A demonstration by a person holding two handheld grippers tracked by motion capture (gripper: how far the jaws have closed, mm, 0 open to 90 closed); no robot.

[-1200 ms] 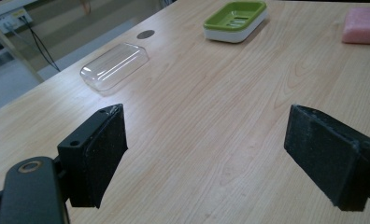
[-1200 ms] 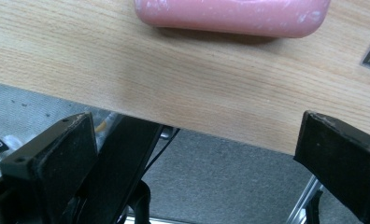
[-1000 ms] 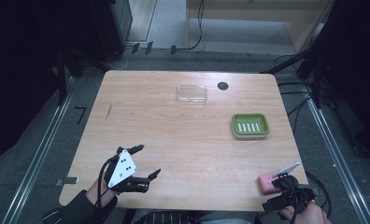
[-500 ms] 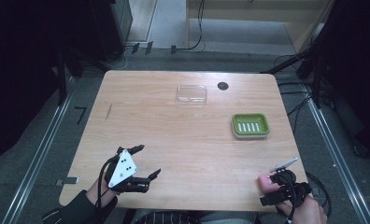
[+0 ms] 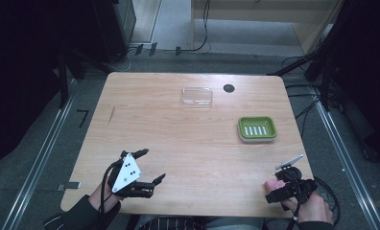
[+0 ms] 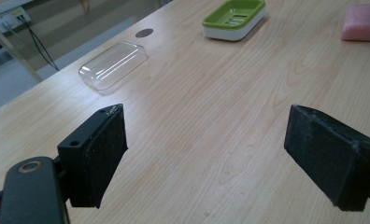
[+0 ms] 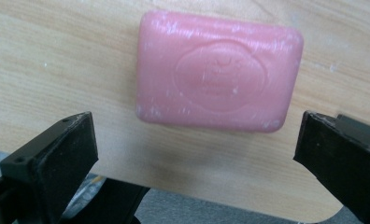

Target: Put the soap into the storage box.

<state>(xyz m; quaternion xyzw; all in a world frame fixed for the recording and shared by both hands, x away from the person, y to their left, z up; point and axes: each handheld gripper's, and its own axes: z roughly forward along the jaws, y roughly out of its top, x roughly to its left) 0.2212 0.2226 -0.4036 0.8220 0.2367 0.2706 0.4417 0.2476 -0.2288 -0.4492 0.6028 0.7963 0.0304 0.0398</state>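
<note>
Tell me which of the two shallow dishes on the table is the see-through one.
The clear lid, at the far edge beside the dark round hole. The other, the soap dish, is solid green and slotted.

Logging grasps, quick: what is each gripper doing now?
Left gripper: open, holding nothing.
Right gripper: open, jaws either side of the pink soap, not gripping.

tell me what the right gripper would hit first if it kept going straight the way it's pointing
Most likely the pink soap bar. The right gripper points down at it with jaws open wide to either side, and nothing lies between. How much gap remains is hard to judge; the wooden table sits directly beneath.
</note>
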